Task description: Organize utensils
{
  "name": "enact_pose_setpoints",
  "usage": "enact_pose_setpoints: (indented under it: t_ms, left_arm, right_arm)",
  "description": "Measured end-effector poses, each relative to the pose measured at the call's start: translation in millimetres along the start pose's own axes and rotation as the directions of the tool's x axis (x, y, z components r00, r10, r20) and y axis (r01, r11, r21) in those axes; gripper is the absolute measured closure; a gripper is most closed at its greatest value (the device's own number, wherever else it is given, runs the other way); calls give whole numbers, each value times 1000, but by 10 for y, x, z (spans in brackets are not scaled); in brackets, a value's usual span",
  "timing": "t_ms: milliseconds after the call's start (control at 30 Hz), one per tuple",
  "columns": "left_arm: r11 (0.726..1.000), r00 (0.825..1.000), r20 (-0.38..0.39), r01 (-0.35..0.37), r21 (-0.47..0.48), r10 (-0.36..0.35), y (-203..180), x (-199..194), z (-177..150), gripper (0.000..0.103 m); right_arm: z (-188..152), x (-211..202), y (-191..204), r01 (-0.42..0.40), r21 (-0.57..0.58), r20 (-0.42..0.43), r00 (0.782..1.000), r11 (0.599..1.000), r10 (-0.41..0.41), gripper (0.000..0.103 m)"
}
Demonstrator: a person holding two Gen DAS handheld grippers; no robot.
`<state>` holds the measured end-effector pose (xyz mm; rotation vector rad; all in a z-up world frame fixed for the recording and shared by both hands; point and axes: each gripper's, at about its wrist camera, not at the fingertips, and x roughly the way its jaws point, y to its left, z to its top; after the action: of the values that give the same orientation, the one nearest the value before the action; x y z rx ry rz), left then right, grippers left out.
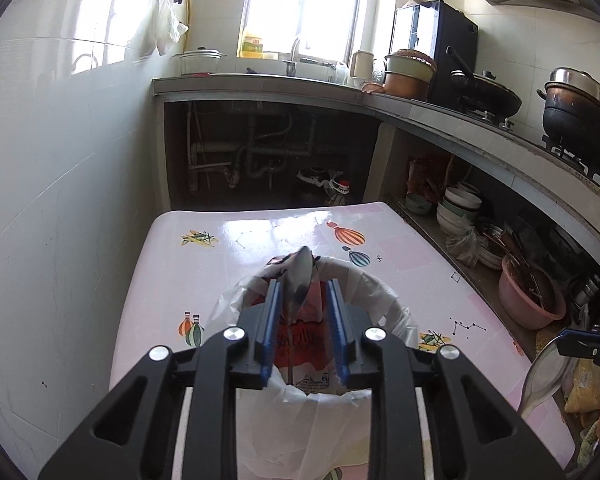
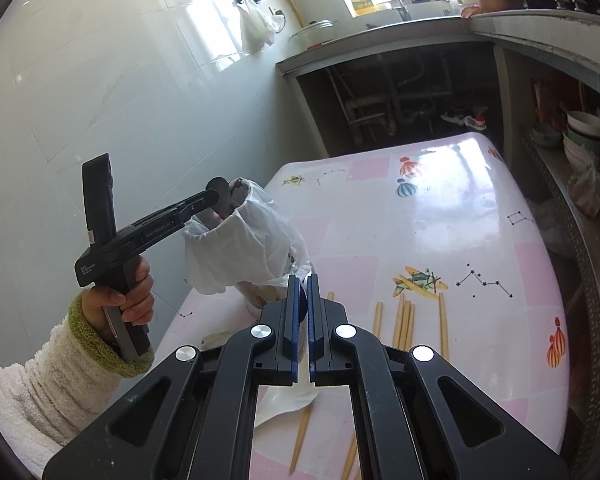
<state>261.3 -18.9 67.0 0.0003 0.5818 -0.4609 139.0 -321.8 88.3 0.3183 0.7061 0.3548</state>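
Standing in the cup: a metal spoon [image 1: 299, 272] sits between the fingers of the left gripper [image 1: 303, 286], at the middle of the left wrist view, its bowl uppermost and its handle running down into the bag-lined cup [image 1: 384, 300].
Left fingers: spread, one blue pad on each side of the spoon. The spoon lies closer to the left-hand pad, and neither pad appears to press on it.
Long axis: the spoon runs nearly in line with the fingers, bowl at the far end, so a straight pull back along that line looks like the clean way out.
Side view: from the right wrist, the left gripper [image 2: 216, 196] reaches in from the left of the frame to the cup's mouth, held by a hand [image 2: 128, 300] in a white sleeve.
Right fingers: the right gripper [image 2: 303, 280] has its pads pressed almost together, pinching the handle of a white spoon [image 1: 548, 376], seen at the lower right of the left wrist view.
Nearer hand: the left is at the cup. The cup lies up and to the left of the right fingers, near but apart.
Still loose: chopsticks [image 2: 404, 320] lie flat on the pink table [image 2: 460, 220], below and right of the cup, most pointing away from the camera.
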Motion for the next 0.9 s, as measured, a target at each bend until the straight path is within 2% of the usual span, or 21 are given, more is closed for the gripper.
enact_pose_setpoints:
  t_ms: [100,233,300,400,533,633,767,900]
  left_arm:
    - [1000,1000,15,14,-26,-14,28,-85,-3,50]
    - [998,999,49,21,-54,-18,63,-291,-15,37]
    - [998,997,75,16,-61,-11,71,-438,-48,29]
    - [997,994,105,1,-78,7,87,-667,-125,21]
    - [994,991,130,-9,-109,23,139,-929,-287,15]
    - [991,991,132,-19,-133,37,188,-1058,-419,12]
    - [987,991,117,-51,-154,70,258,-1133,-601,10]
    - [983,992,85,-77,-167,92,338,-1130,-773,9]
  right_arm:
    - [76,-53,15,9,-10,19,1000,1000,-8,101]
    - [353,-182,95,23,-50,85,996,998,-19,101]
    - [555,-272,155,27,-74,140,990,997,-16,101]
    - [896,-353,251,9,-98,216,976,995,12,101]
    - [1272,-214,457,5,-153,258,965,988,35,101]
    - [1407,55,658,68,-234,262,965,970,-5,101]
    - [1425,527,836,146,-330,233,970,933,-69,101]
    - [1275,917,965,218,-434,211,968,874,-136,101]
